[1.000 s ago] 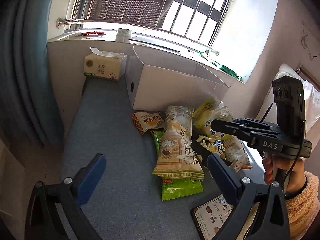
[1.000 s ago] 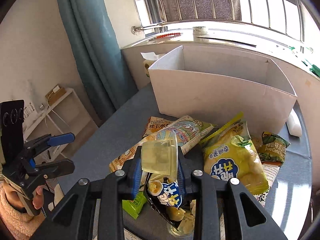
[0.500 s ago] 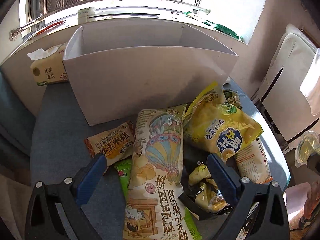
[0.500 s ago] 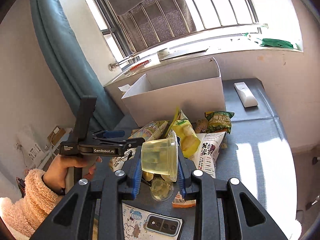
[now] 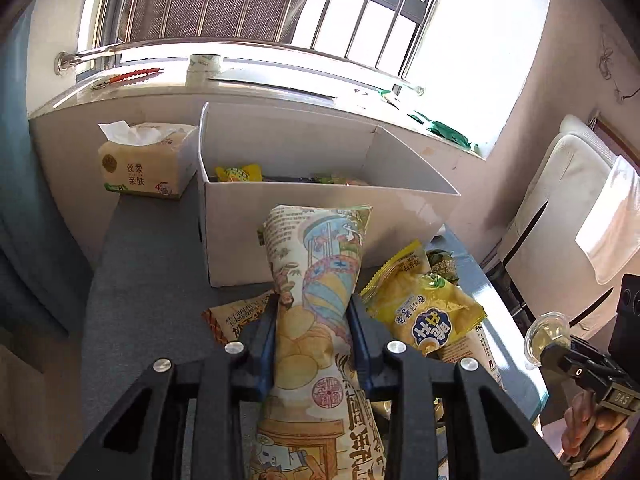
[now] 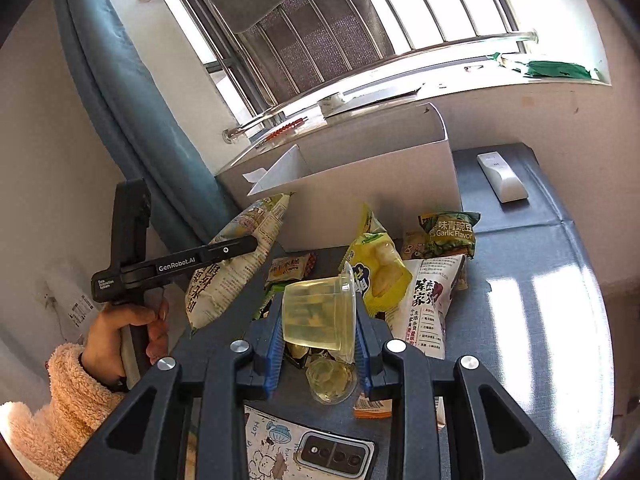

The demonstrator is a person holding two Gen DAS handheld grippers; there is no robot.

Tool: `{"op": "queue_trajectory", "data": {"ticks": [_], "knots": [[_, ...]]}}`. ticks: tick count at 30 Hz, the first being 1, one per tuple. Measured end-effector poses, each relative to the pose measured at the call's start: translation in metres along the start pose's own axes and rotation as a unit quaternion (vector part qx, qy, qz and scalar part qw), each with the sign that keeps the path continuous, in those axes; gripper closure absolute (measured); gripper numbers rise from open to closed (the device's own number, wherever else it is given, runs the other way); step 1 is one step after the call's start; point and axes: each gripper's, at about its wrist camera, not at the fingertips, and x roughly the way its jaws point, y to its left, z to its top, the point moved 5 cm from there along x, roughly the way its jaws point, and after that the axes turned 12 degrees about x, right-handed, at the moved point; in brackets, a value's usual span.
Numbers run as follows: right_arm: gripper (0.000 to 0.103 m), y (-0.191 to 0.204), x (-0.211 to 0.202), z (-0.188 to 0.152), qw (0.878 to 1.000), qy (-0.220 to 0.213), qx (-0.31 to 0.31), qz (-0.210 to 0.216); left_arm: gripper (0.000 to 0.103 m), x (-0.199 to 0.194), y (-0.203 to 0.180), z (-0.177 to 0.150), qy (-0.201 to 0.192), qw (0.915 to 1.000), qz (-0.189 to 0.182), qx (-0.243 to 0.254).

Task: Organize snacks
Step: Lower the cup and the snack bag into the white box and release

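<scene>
Snacks get lifted toward the white box: left hand-held gripper clamps the long illustrated bag, right hand-held gripper clamps a jelly cup.

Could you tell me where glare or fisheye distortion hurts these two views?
Left wrist view: the window blows out white and the white box bows. Right wrist view: sun patches brighten the table, and the edges curve.

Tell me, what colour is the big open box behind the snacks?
White cardboard box, plain inside and out; clearest in the left wrist view.
</scene>
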Motion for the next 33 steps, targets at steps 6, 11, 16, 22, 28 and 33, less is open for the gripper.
{"op": "queue_trajectory", "data": {"ticks": [6,11,16,22,28,33], "knots": [[0.071,0.021,0.027,0.041,1.000,-0.010,-0.024,0.002,0.068,-0.020,0.022,0.051,-0.054,0.9983,-0.003,-0.022],[0.071,0.033,0.067,0.108,0.999,-0.010,-0.043,-0.012,0.068,0.000,0.027,0.113,-0.076,0.9965,-0.007,-0.033],[0.071,0.020,0.118,0.169,0.998,-0.004,-0.030,-0.051,0.068,0.040,0.041,0.162,-0.072,0.9965,0.018,-0.040],[0.071,-0.005,0.158,0.202,0.995,0.015,-0.016,-0.100,0.066,0.088,0.048,0.176,-0.042,0.9979,0.038,-0.032],[0.000,-0.029,0.150,0.214,0.994,-0.019,0.040,-0.097,0.000,0.085,0.053,0.168,-0.042,0.9965,0.053,-0.048],[0.000,-0.029,0.132,0.217,0.993,-0.029,0.026,-0.110,0.000,0.060,0.049,0.167,-0.048,0.9972,0.048,-0.031]]}}
